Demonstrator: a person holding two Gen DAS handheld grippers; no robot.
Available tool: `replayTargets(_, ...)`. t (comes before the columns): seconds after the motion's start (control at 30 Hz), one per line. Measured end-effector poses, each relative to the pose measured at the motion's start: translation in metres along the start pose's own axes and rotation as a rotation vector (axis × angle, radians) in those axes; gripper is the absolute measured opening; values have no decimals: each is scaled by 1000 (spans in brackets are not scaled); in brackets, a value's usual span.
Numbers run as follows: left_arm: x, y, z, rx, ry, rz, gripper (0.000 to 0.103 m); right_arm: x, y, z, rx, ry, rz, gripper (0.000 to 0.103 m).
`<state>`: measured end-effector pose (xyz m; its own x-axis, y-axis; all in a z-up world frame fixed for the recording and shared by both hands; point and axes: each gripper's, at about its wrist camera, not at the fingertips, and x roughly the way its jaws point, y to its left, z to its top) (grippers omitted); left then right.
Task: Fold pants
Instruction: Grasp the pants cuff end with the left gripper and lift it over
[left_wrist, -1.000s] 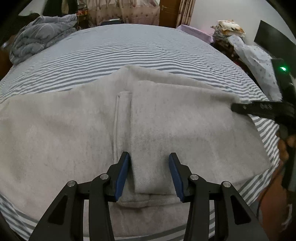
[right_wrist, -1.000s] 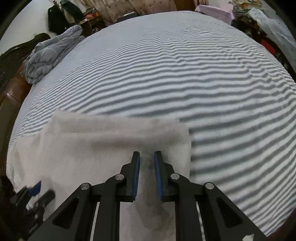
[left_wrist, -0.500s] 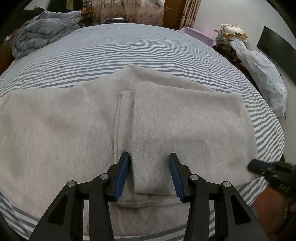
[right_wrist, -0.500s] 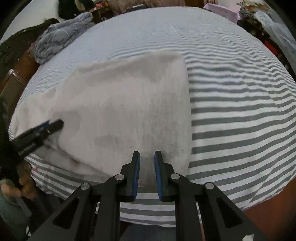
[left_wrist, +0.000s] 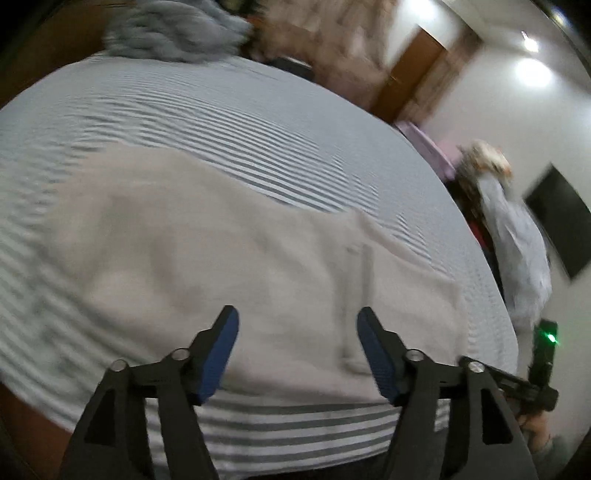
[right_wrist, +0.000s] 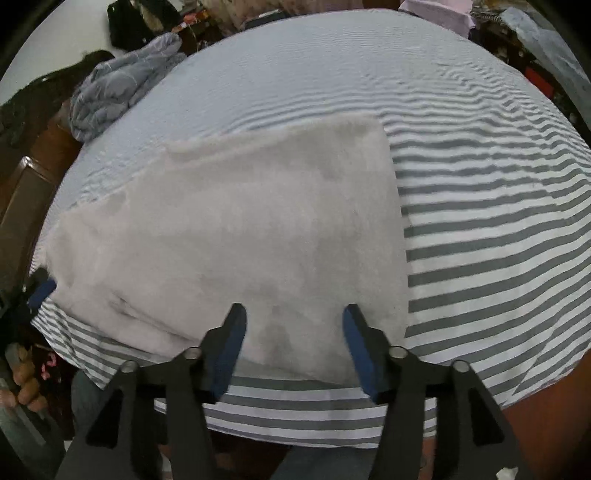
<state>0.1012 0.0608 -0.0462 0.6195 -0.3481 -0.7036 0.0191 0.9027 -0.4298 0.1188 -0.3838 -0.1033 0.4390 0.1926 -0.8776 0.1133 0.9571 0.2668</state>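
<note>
On striped bed sheet (right_wrist: 480, 206): grey pants (right_wrist: 258, 229) flat; blanket (right_wrist: 118, 92) at far edge; both tongs (left_wrist: 297, 347) (right_wrist: 293, 347) spread, empty.

The left wrist view is smeared by motion blur: the bed (left_wrist: 221, 122) stripes run together, the pants (left_wrist: 221, 258) lose texture, and two ceiling lights (left_wrist: 533, 70) glare on the white wall at upper right. The right wrist view is sharper and evenly, softly lit, with only faint shadows on the pants (right_wrist: 240, 229). Both views bulge with fisheye distortion and darken to black at the corners.
</note>
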Motion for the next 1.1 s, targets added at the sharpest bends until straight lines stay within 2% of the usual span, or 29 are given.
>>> replayTargets(0.1,-17,46,-2,-110,-12,23,70,-10,10,1,-1,-27,1,56)
replayTargets(0.2,-22,91,-6,-253,0,13,70,-19,19,-3,9,-43,24,58)
replayTargets(0.37,-18,133,-7,-433,-22,-55,70,-17,46,-3,-23,-48,23,60)
replayTargets(0.5,-1,156,-5,-549,-4,-130,70,-16,59,-8,-23,-44,28,60)
replayTargets(0.7,21,181,0,-646,18,-180,70,-15,67,-9,-12,-42,23,61)
replayTargets(0.83,29,187,8,-675,-6,-207,74,-10,70,-6,-11,-38,9,61)
replayTargets(1.1,45,177,31,-662,-56,-142,79,14,84,0,-17,-9,-9,61)
